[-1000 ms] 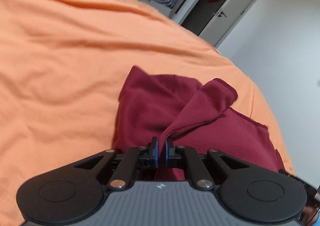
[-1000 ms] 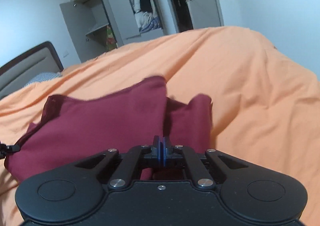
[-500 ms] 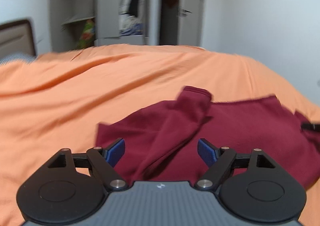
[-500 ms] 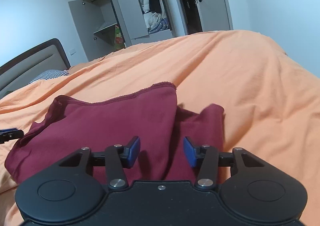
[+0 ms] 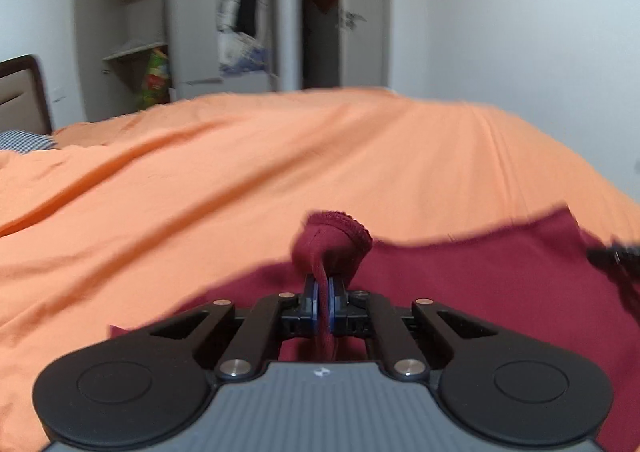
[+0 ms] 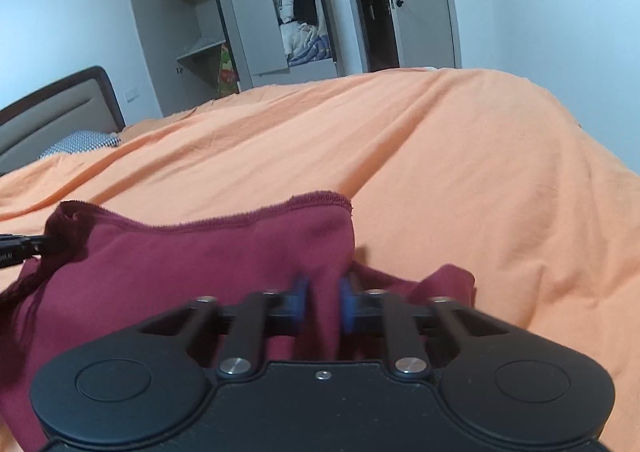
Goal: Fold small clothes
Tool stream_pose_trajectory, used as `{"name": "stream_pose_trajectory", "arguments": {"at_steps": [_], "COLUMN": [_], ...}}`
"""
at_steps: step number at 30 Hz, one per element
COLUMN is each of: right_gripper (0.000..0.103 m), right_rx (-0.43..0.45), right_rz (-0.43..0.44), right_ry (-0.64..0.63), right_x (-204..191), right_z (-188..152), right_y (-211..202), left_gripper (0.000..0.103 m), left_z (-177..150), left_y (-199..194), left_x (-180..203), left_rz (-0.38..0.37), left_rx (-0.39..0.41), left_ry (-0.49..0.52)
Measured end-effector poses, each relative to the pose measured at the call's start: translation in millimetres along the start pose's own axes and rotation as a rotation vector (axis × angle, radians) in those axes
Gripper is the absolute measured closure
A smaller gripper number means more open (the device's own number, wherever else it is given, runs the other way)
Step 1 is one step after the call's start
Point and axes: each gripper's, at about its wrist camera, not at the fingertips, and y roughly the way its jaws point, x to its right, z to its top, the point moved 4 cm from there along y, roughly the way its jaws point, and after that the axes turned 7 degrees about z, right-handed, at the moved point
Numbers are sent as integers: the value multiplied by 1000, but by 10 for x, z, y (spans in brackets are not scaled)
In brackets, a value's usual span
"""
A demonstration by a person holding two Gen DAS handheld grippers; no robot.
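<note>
A maroon garment point(image 5: 480, 284) lies crumpled on the orange bedspread point(image 5: 280, 172). My left gripper point(image 5: 322, 292) is shut on a sleeve of it, and the cuff point(image 5: 334, 234) stands up just beyond the fingertips. In the right wrist view the same garment point(image 6: 180, 272) spreads to the left, its raw hem point(image 6: 240, 218) running across. My right gripper point(image 6: 323, 304) has closed in on a raised fold near the garment's right corner. The cloth fills the narrow gap between its blurred blue pads point(image 6: 299, 302). Each gripper's black tip shows at the edge of the other view.
The bed drops away at the right, by a white wall point(image 6: 560, 12). A padded headboard point(image 6: 56, 120) and a checked pillow point(image 6: 80, 142) sit at far left. An open grey wardrobe point(image 6: 256, 20) and a door point(image 6: 416, 0) stand behind the bed.
Both grippers held the garment a second ago, then opened wide. Now the left has shut on the sleeve below the cuff, and the right has closed in on a fold.
</note>
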Motion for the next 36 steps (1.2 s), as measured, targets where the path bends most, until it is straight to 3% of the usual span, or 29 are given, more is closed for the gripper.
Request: {"name": "stream_pose_trajectory", "arguments": {"at_steps": [4,10,16,18,20,22,23,30,33,36], "right_gripper": [97,98,96,89,82,78,70,21,12,6], "right_rx": [47,11,1,1,3,6,6,47,51,37], "right_rz": [-13,-50,-71,-68,-70,-71,-69,-84,-105,-148], "right_ry": [-35,1,-13,-14,-11,-7,-9,-112,-161,-191], "right_x": [-40,35,44,45,54,32,15,-237,-349,-393], "right_z": [42,1,-6,0,4,8,-4,-174,-358,-544], "right_y": [-69,129,187,172,150,121,93,-282,-442,-501], "left_gripper": [100,100,98,87,57,38,32,20,20,25], "left_z": [110,35,-115,-119,-116,-82,-86,-274,-432,-594], "left_y": [-56,352,537,500,423,348,285,-206,-316,-257], "left_x": [-386,-772,-1116,-1237,-1316,-1366,-1373,-1155,-990,-1001], "left_rz": [54,42,-112,-135,-129,-119,-112,-96,-9,110], "left_rx": [35,-90,-146,-147,-133,-118,-113,-92,-82,-142], "left_ry": [-132,-256,-371,-366,-356,-349,-349,-255,-179,-181]}}
